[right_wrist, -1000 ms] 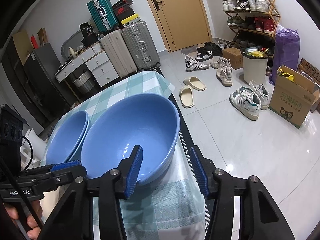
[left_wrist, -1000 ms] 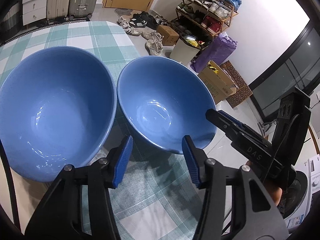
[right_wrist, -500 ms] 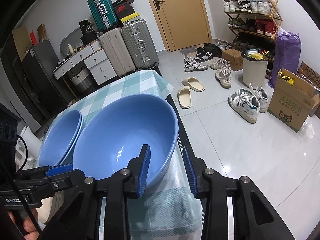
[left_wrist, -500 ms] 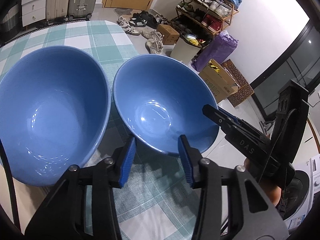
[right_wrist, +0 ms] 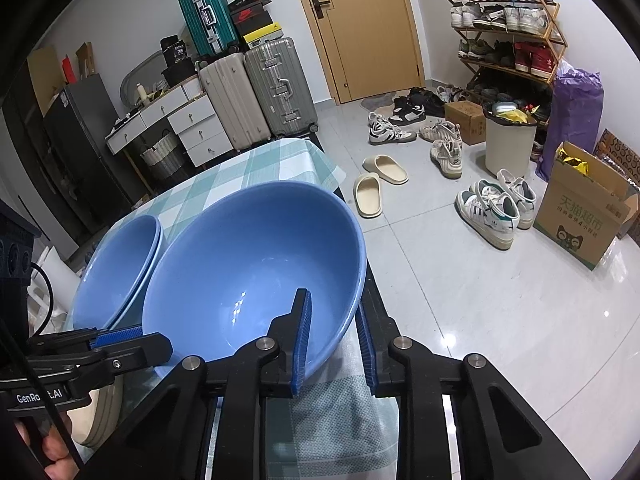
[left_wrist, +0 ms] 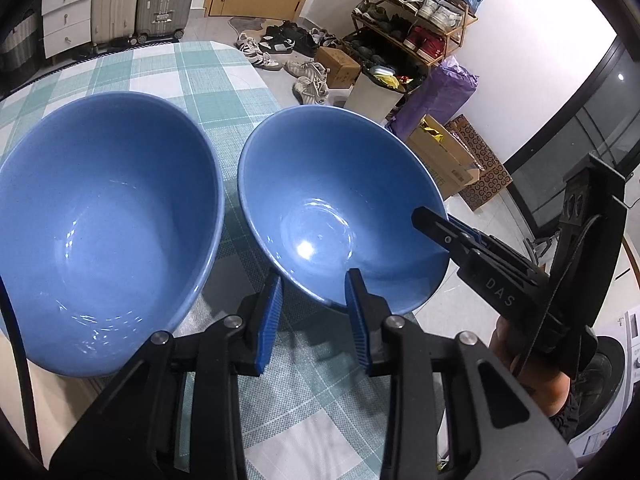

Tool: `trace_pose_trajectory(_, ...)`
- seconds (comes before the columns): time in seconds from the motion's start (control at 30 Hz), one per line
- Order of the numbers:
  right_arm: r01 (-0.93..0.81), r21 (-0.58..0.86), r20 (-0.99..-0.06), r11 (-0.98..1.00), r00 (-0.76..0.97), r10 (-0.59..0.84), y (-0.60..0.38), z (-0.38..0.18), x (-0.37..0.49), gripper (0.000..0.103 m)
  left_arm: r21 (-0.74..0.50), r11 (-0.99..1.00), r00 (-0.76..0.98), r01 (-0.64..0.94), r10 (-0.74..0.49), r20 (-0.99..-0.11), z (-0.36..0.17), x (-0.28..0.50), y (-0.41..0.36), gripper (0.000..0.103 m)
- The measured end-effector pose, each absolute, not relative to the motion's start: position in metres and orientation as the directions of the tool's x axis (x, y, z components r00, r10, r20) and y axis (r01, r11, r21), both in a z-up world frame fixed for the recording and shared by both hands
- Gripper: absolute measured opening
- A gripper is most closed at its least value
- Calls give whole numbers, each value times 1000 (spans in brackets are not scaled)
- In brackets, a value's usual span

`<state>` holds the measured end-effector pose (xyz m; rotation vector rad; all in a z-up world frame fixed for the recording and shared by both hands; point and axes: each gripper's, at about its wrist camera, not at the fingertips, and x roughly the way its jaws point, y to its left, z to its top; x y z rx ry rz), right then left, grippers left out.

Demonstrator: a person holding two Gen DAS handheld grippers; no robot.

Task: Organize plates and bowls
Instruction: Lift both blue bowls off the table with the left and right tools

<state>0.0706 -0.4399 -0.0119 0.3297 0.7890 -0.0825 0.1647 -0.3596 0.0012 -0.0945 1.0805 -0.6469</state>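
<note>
Two blue bowls stand side by side on a green-checked tablecloth (left_wrist: 192, 80). The right-hand bowl (left_wrist: 340, 204) (right_wrist: 256, 272) sits at the table's edge. My right gripper (right_wrist: 332, 336) straddles its near rim, one pad inside and one outside, narrowed around it. My left gripper (left_wrist: 314, 312) straddles the same bowl's rim from the other side, one pad inside, and stands open. The left-hand bowl (left_wrist: 100, 216) (right_wrist: 120, 268) looks like a stack of two in the right wrist view.
The table edge (right_wrist: 372, 280) drops to a tiled floor just right of the held bowl. Shoes, slippers (right_wrist: 376, 188), a bin and a cardboard box (right_wrist: 580, 212) lie on the floor. Suitcases (right_wrist: 276, 92) stand behind the table.
Both grippers moved forward onto the right-hand bowl's rim. The right gripper's jaws narrowed around the rim; the left gripper's jaws narrowed slightly.
</note>
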Motion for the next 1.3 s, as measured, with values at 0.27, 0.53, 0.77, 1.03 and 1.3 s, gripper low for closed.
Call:
trace_pose_trajectory(0.27, 193, 258, -702, 947, 710, 46, -443, -10, 68, 23, -367, 811, 317, 455, -533, -784, 5, 159, -361, 29)
trace_pose_trajectory(0.53, 181, 238, -675, 954, 737, 29, -444, 6, 53, 23, -338, 805, 366, 487, -540, -758, 27, 150, -358, 29)
trace_pose_trajectory(0.77, 175, 226, -647, 958, 763, 13, -436, 24, 40, 23, -328, 794, 400, 511, -558, -727, 49, 138, -348, 29)
trace_pose_trajectory(1.03, 162, 204, -617, 965, 787, -2, -413, 48, 27, 23, -333, 788, 437, 518, -578, -689, 72, 126, -321, 29)
trace_pose_trajectory(1.3, 136, 176, -589, 975, 808, -7, -384, 72, 25, 23, -336, 794, 476, 507, -583, -658, 92, 116, -293, 29)
